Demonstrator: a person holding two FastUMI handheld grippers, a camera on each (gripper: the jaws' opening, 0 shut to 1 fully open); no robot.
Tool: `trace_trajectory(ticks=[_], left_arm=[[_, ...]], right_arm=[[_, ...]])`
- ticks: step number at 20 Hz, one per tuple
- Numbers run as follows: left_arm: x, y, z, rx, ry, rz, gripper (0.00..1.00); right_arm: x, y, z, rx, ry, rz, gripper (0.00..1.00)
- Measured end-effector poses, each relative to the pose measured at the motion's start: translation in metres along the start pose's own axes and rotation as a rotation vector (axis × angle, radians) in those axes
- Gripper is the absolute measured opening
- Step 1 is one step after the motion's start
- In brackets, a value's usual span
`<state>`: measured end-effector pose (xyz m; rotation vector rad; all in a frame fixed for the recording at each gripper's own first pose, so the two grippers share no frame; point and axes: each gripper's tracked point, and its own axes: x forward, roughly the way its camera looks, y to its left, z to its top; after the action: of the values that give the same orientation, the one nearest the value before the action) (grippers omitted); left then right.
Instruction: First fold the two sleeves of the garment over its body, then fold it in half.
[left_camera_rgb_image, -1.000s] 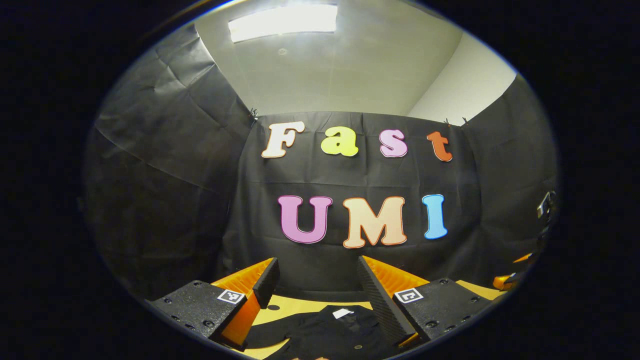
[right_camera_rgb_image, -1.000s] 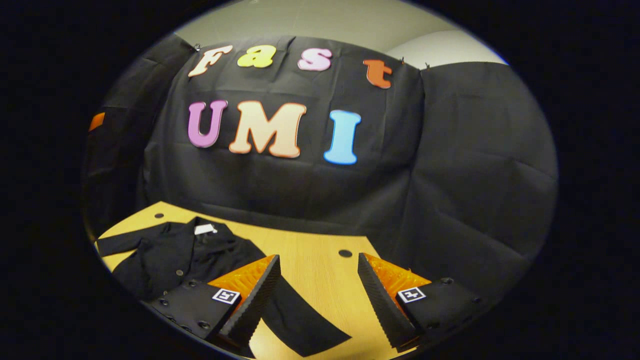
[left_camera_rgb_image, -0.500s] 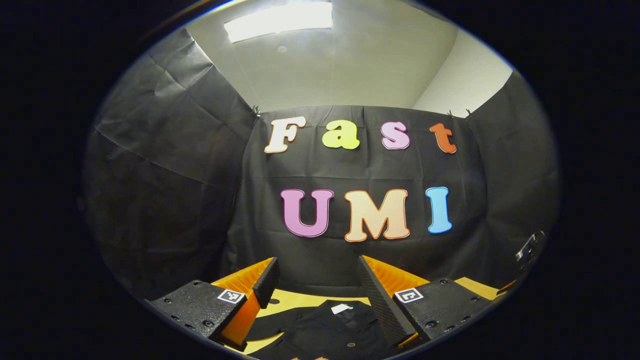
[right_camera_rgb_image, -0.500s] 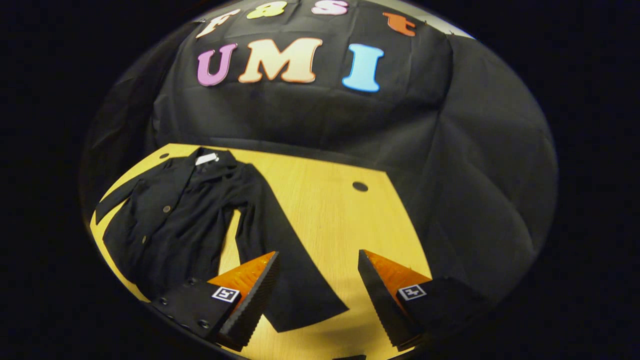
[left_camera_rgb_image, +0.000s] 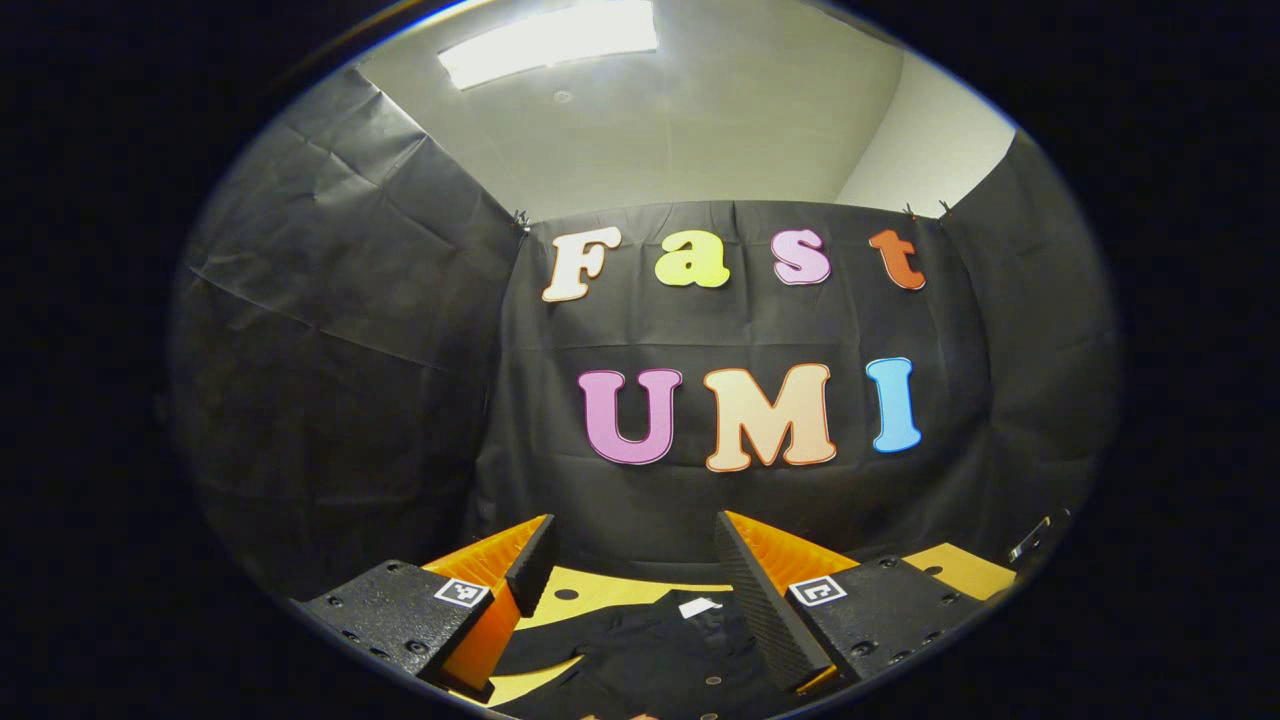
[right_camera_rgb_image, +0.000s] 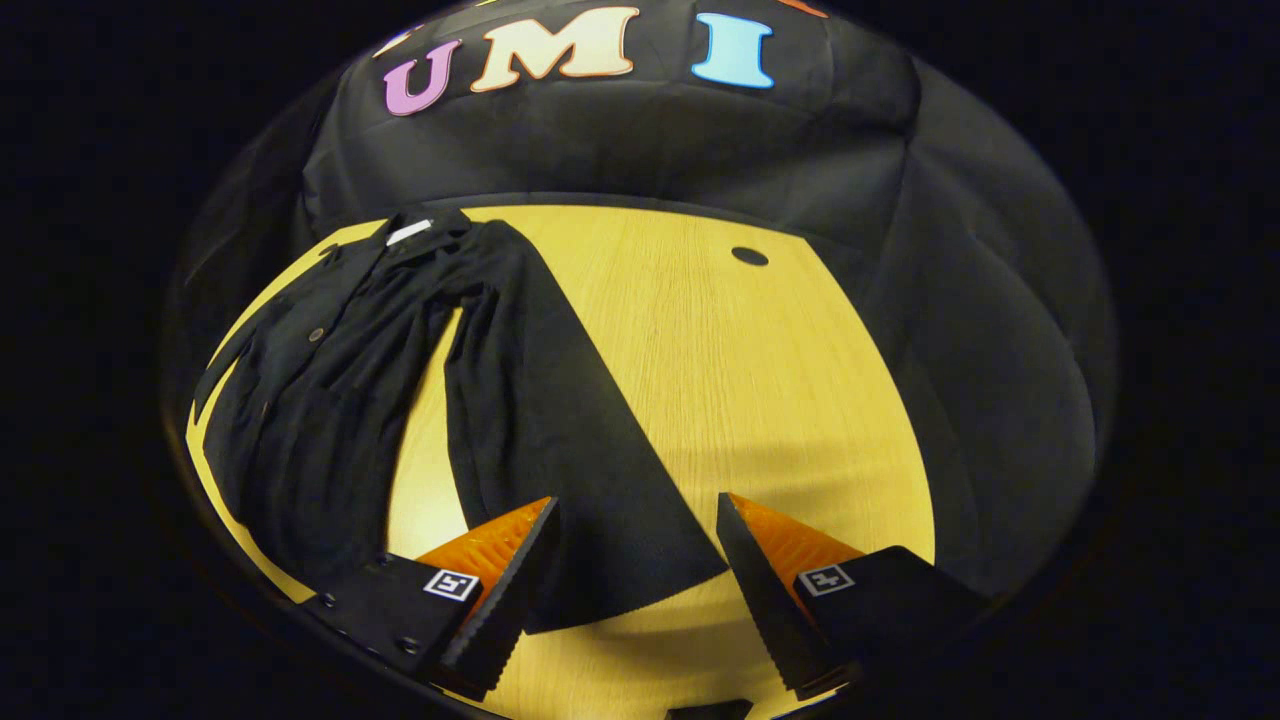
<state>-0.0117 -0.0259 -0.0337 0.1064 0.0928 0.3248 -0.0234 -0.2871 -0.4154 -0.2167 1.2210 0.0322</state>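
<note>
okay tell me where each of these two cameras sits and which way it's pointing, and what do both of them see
Left gripper view: rides on the left gripper, held low and near level, facing the booth's back wall; its two open fingers frame the collar end of the black garment.
Right gripper view: rides on the right gripper, tipped down over the wooden table; its open fingers straddle the cuff end of the spread sleeve.
Shared: the same garment with its white neck tag, the table and the black cloth wall.

Shirt (left_camera_rgb_image: 640, 650) mostly cut off below the left gripper's jaws, its sleeves out of frame, part of one sleeve's (right_camera_rgb_image: 570, 440) cuff hidden behind the right gripper's left finger (right_camera_rgb_image: 500, 600), small buttons too tiny to make out
</note>
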Motion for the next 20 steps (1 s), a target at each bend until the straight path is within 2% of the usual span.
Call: trace_trajectory(ticks=[3,5,7,8,9,12,13,14,15,17,20], left_arm=[[-0.003,-0.001,-0.001,-0.003,0.004,0.004,0.93],[-0.004,0.000,-0.002,0.000,0.009,0.007,0.92],[-0.005,0.000,-0.001,0.006,0.008,0.008,0.92],[-0.004,-0.001,0.000,0.008,0.009,0.005,0.92],[-0.004,-0.001,-0.001,0.011,0.011,0.002,0.92],[-0.004,0.000,-0.001,0.014,0.015,-0.003,0.92],[-0.004,0.003,-0.002,0.011,0.015,-0.002,0.92],[-0.005,0.003,-0.001,0.008,0.014,-0.007,0.92],[-0.004,0.004,-0.003,0.007,0.013,-0.016,0.92],[-0.001,0.010,-0.005,0.007,0.005,-0.030,0.92],[0.004,0.028,-0.014,-0.009,0.025,-0.040,0.92]], right_arm=[[0.009,0.005,-0.017,0.020,0.039,0.033,0.99],[0.012,0.009,-0.035,0.013,0.080,0.049,0.92],[0.012,0.012,-0.031,0.056,0.042,0.062,0.85],[0.014,0.012,-0.031,0.054,0.027,0.062,0.74],[0.014,0.016,-0.033,0.050,0.017,0.075,0.72],[0.017,0.019,-0.030,0.097,-0.012,0.071,0.20],[0.017,0.019,-0.030,0.123,-0.010,0.074,0.15],[0.016,0.020,-0.030,0.161,-0.010,0.079,0.14],[0.014,0.019,-0.030,0.199,-0.014,0.082,0.05],[0.014,0.017,-0.028,0.274,-0.033,0.059,0.03],[-0.012,0.019,0.012,0.363,-0.171,0.030,0.03]])
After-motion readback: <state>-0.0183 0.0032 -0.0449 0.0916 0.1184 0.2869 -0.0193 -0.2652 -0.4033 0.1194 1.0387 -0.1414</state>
